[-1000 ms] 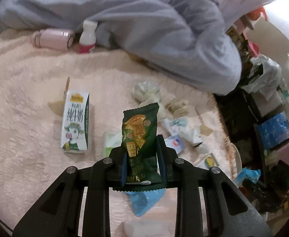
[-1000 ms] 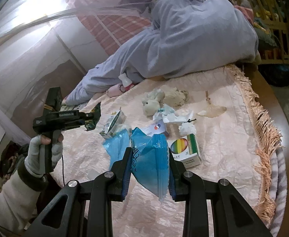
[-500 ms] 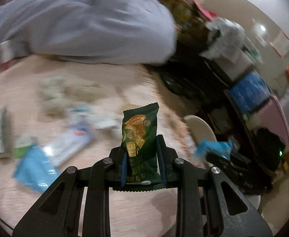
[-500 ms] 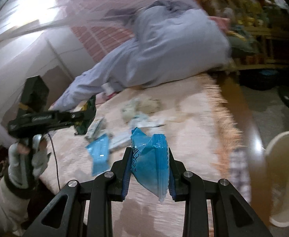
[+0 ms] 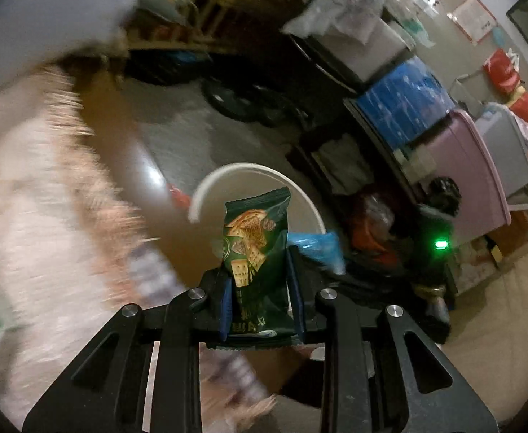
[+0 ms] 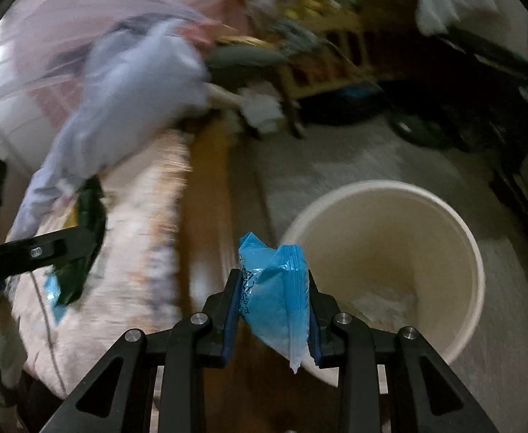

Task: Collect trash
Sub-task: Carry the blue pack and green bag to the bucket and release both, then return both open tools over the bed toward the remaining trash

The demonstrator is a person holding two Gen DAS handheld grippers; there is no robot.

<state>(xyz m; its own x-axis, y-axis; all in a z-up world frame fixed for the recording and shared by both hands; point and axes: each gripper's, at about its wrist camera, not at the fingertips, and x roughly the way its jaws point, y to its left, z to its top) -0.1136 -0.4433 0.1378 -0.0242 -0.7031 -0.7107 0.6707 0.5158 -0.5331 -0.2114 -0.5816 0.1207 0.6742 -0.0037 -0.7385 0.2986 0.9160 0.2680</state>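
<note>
Right gripper [image 6: 271,305] pinches blue wrapper [image 6: 276,299]; bin [image 6: 440,216] lies just ahead-right, nearer it. Left gripper [image 5: 260,288] pinches green wrapper [image 5: 255,249], bin farther ahead.

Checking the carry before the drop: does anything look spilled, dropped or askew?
Nothing stands out. The left tool pinches the green wrapper upright, the right tool pinches the blue wrapper, and the bin stands upright on the floor.

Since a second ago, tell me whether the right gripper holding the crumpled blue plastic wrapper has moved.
Yes. The right gripper swung rightward off the pink blanket toward the cream round bin, blue wrapper still clamped.
</note>
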